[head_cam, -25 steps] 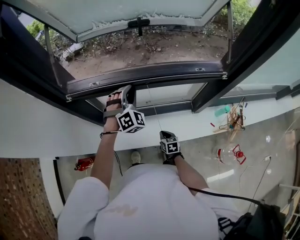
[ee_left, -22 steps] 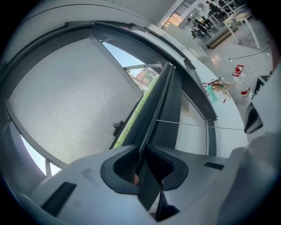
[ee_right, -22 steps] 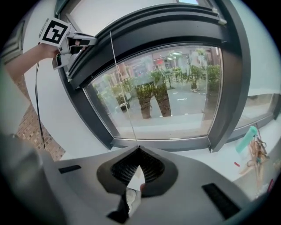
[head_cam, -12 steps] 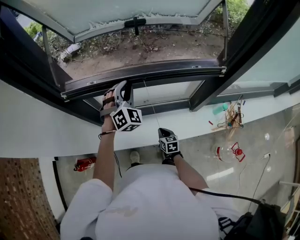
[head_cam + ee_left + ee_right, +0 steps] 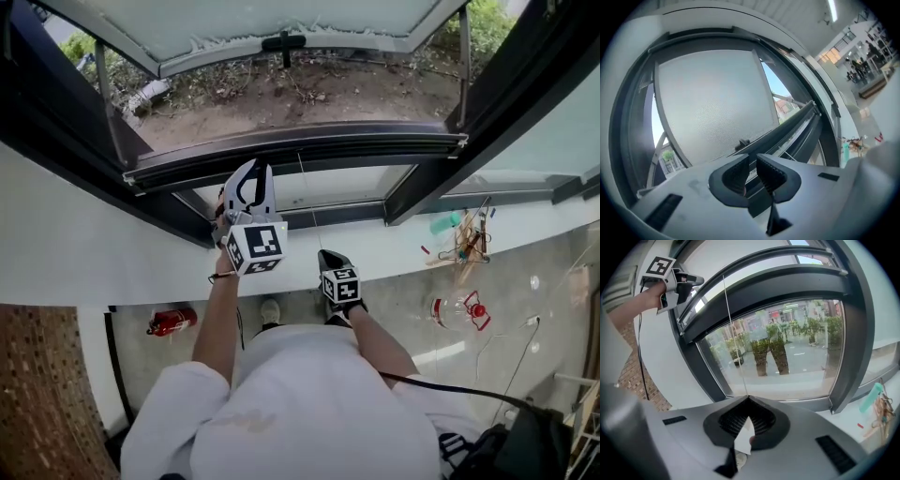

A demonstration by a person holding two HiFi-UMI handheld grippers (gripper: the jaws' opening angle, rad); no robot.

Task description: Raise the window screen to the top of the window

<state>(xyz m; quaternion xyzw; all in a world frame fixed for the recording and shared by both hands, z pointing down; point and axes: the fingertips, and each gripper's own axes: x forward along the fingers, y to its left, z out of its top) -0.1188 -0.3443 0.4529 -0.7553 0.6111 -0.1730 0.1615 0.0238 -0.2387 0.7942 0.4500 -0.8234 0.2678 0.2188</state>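
Spanning the window side to side, the window screen's dark bar [image 5: 309, 142] lay level. The left gripper [image 5: 255, 171] had jaws just opening, with nothing between them, while the right gripper [image 5: 328, 255] pinched the thin cord [image 5: 308, 202].

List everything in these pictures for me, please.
frame: one, dark, around the window.
sash: one, pale pane, swung outward at top.
bar: one, dark, across the opening.
cord: one, thin, pale, from bar down to right tool.
sill: one, white, under the window.
bottle: one, green, on sill, right.
sticks: several, wooden, beside bottle.
extinguisher: one, red, floor, left.
container: one, clear with red parts, floor, right.
brick wall: one, reddish-brown, lower left.
shirt: one, white, on the person.
left tool: one, grey, just below bar; jaws have just been opening, nothing between them.
right tool: one, grey, lower down, shut on cord.
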